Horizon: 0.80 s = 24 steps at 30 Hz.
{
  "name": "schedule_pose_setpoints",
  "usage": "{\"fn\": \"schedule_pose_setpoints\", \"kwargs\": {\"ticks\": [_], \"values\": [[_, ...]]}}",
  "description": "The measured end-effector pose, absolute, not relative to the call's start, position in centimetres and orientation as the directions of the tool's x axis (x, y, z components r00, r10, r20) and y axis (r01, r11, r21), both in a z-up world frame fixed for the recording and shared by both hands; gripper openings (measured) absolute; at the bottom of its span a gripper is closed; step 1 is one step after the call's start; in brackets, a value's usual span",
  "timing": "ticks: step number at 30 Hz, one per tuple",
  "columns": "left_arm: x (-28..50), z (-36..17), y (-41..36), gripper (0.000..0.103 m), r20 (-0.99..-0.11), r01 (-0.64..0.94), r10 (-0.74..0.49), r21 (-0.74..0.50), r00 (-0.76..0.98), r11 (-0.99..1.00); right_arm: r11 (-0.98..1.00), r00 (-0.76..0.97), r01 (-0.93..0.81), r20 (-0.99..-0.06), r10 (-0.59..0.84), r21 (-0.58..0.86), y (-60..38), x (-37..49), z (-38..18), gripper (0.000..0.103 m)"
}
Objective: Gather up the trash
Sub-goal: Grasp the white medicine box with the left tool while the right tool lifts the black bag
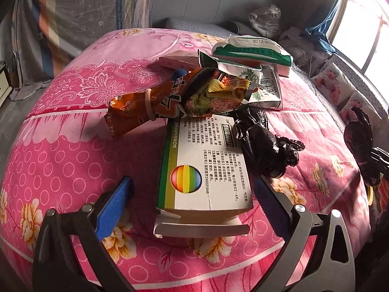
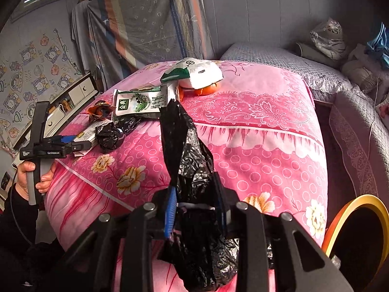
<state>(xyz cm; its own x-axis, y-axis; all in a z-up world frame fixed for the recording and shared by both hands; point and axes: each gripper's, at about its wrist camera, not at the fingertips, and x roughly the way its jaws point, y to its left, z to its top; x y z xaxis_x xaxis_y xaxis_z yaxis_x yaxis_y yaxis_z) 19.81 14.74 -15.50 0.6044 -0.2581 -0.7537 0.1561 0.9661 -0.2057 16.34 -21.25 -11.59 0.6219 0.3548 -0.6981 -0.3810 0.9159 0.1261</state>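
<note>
A trash pile lies on the pink floral bed (image 1: 60,146). My left gripper (image 1: 194,194) is open, its blue pads on either side of a white-green medicine box (image 1: 204,170). Behind the box lie an orange snack wrapper (image 1: 170,99), a crumpled black bag (image 1: 265,143), a green-white milk carton (image 1: 265,85) and a green-white pouch (image 1: 250,51). My right gripper (image 2: 197,209) is shut on a black plastic bag (image 2: 192,160), held above the bed's near edge. The left gripper (image 2: 70,143) also shows at the left of the right wrist view.
An orange-rimmed bin (image 2: 359,233) stands at the bed's right corner. Grey quilted bedding (image 2: 352,121) and bundles lie on the right by the window (image 1: 364,24). A curtain (image 2: 145,24) hangs behind the bed. A white cabinet (image 2: 73,95) stands on the left.
</note>
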Motion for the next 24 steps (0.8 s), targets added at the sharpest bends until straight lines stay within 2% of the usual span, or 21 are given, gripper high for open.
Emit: {"fn": "schedule_pose_setpoints", "kwargs": {"ticks": [7,11,13,17,24], "values": [[20.4,-15.6,14.9,0.093,-0.763,0.131,-0.236,-0.196,0.602,0.972,0.915,0.631,-0.376,-0.683,0.367,0.144,-21.7,15.5,-11.2,0.026],[20.8,-15.6,14.6,0.071,-0.773,0.111,-0.188,-0.152,0.606,0.982,0.918,0.642,-0.369,-0.674,0.366,0.147,-22.1,14.9,-10.8,0.026],[20.9,-15.7,14.5,0.067,-0.780,0.105,-0.160,-0.122,0.605,0.987,0.919,0.646,-0.364,-0.671,0.364,0.149,-22.3,14.7,-10.7,0.026],[20.5,-15.6,13.9,0.065,-0.774,0.110,-0.122,-0.068,0.621,0.992,0.922,0.656,-0.354,-0.661,0.363,0.155,-22.7,14.3,-10.3,0.026],[18.0,-14.0,15.2,0.064,-0.727,0.118,-0.179,-0.134,0.663,0.984,0.924,0.672,-0.346,-0.645,0.364,0.161,-23.5,13.3,-9.6,0.026]]}}
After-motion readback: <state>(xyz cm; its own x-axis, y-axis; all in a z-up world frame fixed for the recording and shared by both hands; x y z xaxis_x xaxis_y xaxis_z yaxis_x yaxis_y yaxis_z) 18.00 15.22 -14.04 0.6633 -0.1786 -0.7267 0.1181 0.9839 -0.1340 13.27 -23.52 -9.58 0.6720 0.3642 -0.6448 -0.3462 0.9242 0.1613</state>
